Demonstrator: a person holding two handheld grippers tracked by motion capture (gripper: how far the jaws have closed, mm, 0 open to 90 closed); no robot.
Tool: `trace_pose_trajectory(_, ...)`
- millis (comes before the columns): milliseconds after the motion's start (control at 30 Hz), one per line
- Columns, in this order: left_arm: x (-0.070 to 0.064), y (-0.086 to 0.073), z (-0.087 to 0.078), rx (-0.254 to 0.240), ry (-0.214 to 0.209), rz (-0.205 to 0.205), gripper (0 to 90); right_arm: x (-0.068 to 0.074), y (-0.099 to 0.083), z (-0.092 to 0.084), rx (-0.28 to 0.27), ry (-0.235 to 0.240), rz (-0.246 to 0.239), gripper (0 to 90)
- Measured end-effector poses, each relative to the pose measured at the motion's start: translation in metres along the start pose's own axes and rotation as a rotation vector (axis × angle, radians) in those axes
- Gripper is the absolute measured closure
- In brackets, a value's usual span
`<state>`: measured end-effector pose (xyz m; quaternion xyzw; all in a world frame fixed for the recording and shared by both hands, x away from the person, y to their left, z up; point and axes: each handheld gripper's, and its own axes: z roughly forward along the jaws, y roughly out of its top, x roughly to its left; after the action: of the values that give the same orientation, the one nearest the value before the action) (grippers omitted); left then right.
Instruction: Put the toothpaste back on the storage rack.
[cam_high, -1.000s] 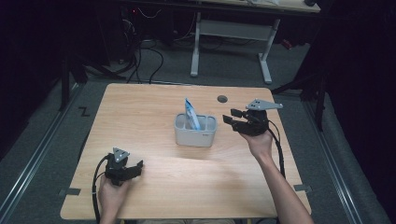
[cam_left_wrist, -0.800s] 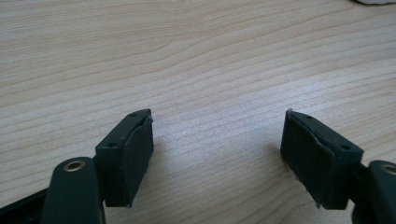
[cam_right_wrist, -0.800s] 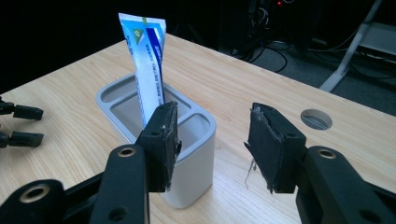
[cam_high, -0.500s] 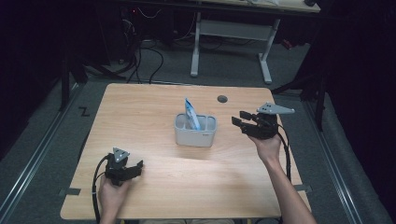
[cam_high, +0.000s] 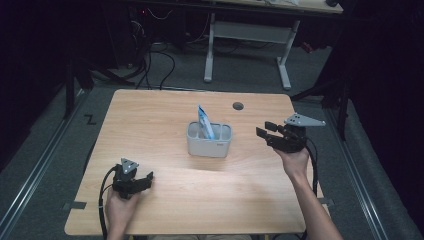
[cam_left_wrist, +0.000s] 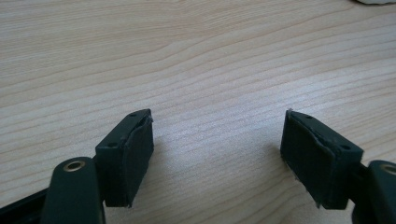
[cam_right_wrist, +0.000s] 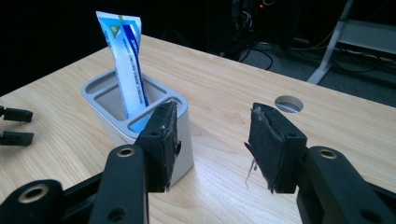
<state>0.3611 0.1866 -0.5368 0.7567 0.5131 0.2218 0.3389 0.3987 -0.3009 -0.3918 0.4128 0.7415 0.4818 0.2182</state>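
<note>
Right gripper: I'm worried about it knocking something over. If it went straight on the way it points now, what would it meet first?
Probably the grey holder with the toothpaste tube. The open right gripper points at it across bare table, though its line may pass just beside it.

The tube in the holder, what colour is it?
White and blue tube, clearest in the right gripper view.

The grey holder (cam_right_wrist: 140, 122) is hiding the lower end of the blue-and-white tube (cam_right_wrist: 125, 60), and the right gripper (cam_right_wrist: 212, 148) is covering the holder's near corner. The print on the tube is reading too small to make out.
</note>
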Motion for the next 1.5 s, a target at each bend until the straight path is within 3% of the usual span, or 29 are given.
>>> trace_pose_trajectory(400,0.0,0.0,0.0,0.0,0.0,0.0,25.9,-0.012,-0.009,-0.019,-0.039,-0.017,0.045,51.7)
trace_pose_trajectory(1000,0.0,0.0,0.0,-0.001,0.001,-0.002,26.0,-0.023,-0.032,-0.034,-0.046,-0.037,0.092,51.6)
trace_pose_trajectory(1500,0.0,0.0,0.0,0.0,0.0,-0.002,26.0,-0.022,-0.05,-0.033,-0.027,-0.04,0.114,51.6)
